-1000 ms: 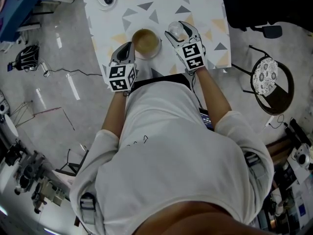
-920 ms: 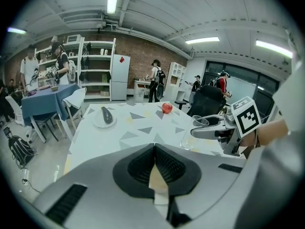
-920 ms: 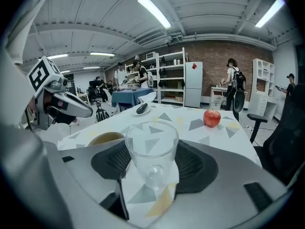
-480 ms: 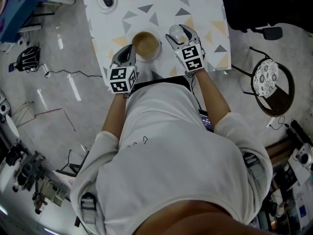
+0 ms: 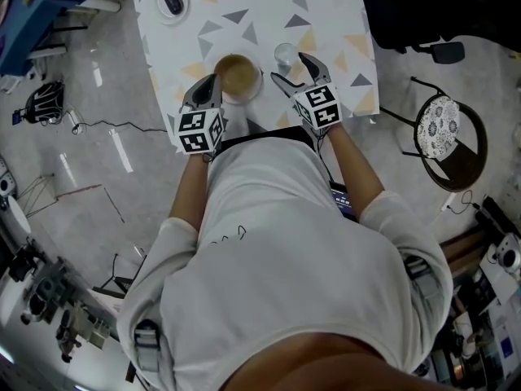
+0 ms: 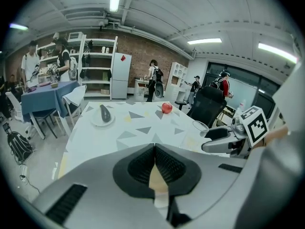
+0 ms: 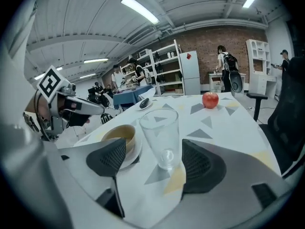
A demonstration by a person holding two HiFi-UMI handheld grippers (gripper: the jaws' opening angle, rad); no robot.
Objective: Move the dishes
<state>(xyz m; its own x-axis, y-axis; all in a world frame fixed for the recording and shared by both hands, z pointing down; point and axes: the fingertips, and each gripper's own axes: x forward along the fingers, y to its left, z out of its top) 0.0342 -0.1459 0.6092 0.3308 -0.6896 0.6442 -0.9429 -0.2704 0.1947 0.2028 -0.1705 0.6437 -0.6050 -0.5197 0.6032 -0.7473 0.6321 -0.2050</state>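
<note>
Now, the fingers of my right gripper [image 5: 291, 66] having just spread wide around the clear drinking glass [image 7: 159, 132], untouched at three o'clock of the tan bowl [image 7: 119, 135] on the triangle-patterned tabletop [image 5: 244, 6], I'd back straight out to avoid clipping it, my left gripper [image 6: 154, 151] pinching the rim of the white saucer [image 7: 132, 156].

Right gripper [image 5: 297, 72], just right of centre in the upper part of the head view. Its jaws have just been opening and now stand wide, where earlier they closely flanked the glass [image 5: 286, 54]. The gripper has drawn back toward the bottom of the frame, leaving the glass free on the table [image 5: 334, 10]. In the right gripper view the glass stands between the pads [image 7: 113, 159], touching neither.
</note>
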